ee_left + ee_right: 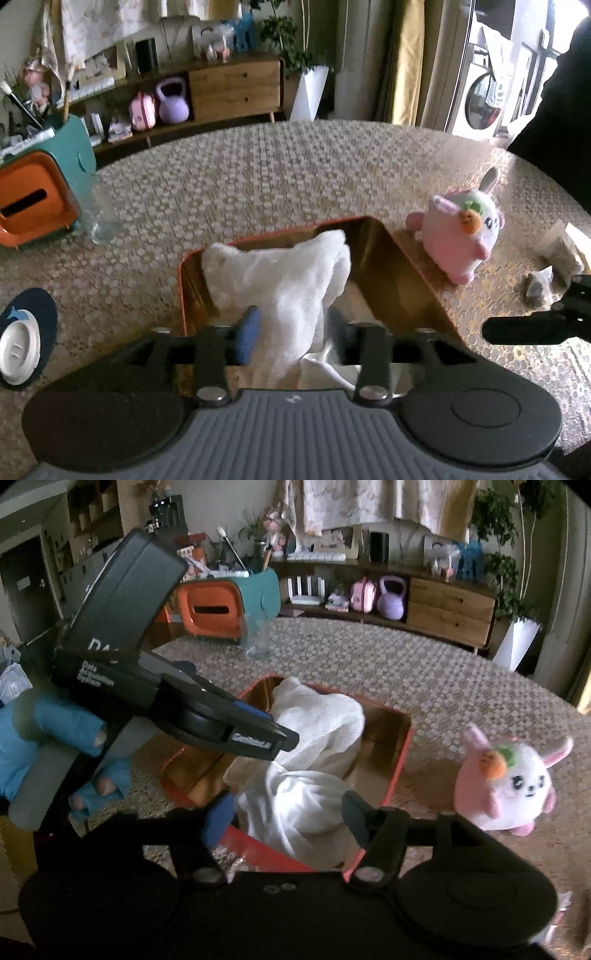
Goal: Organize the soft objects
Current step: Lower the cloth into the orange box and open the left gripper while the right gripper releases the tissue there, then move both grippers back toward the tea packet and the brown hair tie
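A white cloth (280,273) (317,716) lies bunched in an orange-red box (399,273) (400,760) with a shiny gold inside. It spills over the box's near edge. My left gripper (290,332) is open, with the cloth hanging loose between its fingers. My right gripper (286,819) is open just above the cloth's near part, pads apart from it. In the right wrist view the left gripper (258,738) reaches over the box from the left. A pink and white rabbit plush (461,236) (517,786) stands on the table right of the box.
A teal and orange tissue holder (37,199) (221,609) and a clear glass (99,214) (260,638) stand at the table's far left. A white lid on a dark coaster (18,347) lies near left. Small packets (543,288) lie at the right. A blue-gloved hand (55,738) holds the left gripper.
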The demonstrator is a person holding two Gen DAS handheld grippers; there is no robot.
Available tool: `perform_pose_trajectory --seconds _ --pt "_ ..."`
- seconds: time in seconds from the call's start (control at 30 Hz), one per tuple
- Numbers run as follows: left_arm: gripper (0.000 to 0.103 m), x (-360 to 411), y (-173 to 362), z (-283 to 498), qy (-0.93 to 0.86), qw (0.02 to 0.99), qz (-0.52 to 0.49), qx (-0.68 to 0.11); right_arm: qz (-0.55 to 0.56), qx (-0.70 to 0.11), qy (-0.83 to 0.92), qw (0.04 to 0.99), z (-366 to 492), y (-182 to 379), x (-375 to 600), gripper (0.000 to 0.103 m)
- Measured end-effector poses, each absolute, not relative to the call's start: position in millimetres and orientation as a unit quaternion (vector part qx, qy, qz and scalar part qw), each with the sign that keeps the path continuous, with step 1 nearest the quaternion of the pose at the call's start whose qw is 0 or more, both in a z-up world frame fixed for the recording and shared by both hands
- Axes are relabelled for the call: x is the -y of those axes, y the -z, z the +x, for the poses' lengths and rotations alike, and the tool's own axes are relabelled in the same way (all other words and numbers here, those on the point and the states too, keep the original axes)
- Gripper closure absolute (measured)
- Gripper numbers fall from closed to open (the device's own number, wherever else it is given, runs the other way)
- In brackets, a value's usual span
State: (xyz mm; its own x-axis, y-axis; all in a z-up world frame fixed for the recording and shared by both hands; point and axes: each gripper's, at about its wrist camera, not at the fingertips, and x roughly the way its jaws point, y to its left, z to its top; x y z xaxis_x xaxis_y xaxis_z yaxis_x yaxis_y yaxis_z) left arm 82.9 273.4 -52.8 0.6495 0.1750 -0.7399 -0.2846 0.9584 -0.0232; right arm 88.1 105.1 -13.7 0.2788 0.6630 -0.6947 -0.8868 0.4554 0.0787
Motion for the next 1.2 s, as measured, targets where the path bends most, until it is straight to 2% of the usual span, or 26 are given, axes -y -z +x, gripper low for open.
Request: perform_pose_trajectory --seconds 0.03,0.23,0.33,0.43,0.5,0.57,0.63,1.0,1.1,1.2 --pt "0.035 -271 50 81 -0.127 0.908 -0.068 -0.393 -0.161 -0.337 -0.495 0.784 88 10 -101 0.038" --pt "0.035 -252 25 68 -0.122 0.922 -0.059 -0.364 -0.135 -0.317 -0.493 0.799 83 -13 -67 0.033" --pt "0.028 -236 13 63 -0.115 0.928 -0.055 -0.351 -0.120 -0.309 -0.488 0.808 83 -24 -47 0.030" --pt "0.027 -219 2 61 -0.093 0.934 -0.059 -0.341 -0.104 -0.301 -0.483 0.816 80 -33 -29 0.022" --pt "0.026 -206 -4 59 -0.080 0.937 -0.064 -0.333 -0.093 -0.298 -0.479 0.820 82 -39 -14 0.020" --pt "0.018 -194 -10 59 -0.070 0.941 -0.067 -0.323 -0.086 -0.296 -0.469 0.828 83 -43 -1 0.018" --pt "0.018 -181 -14 59 -0.060 0.946 -0.066 -0.312 -0.080 -0.292 -0.462 0.834 84 -46 13 0.014" --pt "0.016 -116 -28 72 -0.006 0.960 -0.086 -0.265 -0.070 -0.276 -0.390 0.875 93 -51 102 0.005" --pt "0.002 -101 -25 80 0.010 0.961 -0.086 -0.261 -0.069 -0.280 -0.365 0.885 99 -46 129 0.005" --pt "0.001 -86 -19 89 0.025 0.963 -0.081 -0.257 -0.068 -0.285 -0.340 0.894 105 -39 153 0.005"
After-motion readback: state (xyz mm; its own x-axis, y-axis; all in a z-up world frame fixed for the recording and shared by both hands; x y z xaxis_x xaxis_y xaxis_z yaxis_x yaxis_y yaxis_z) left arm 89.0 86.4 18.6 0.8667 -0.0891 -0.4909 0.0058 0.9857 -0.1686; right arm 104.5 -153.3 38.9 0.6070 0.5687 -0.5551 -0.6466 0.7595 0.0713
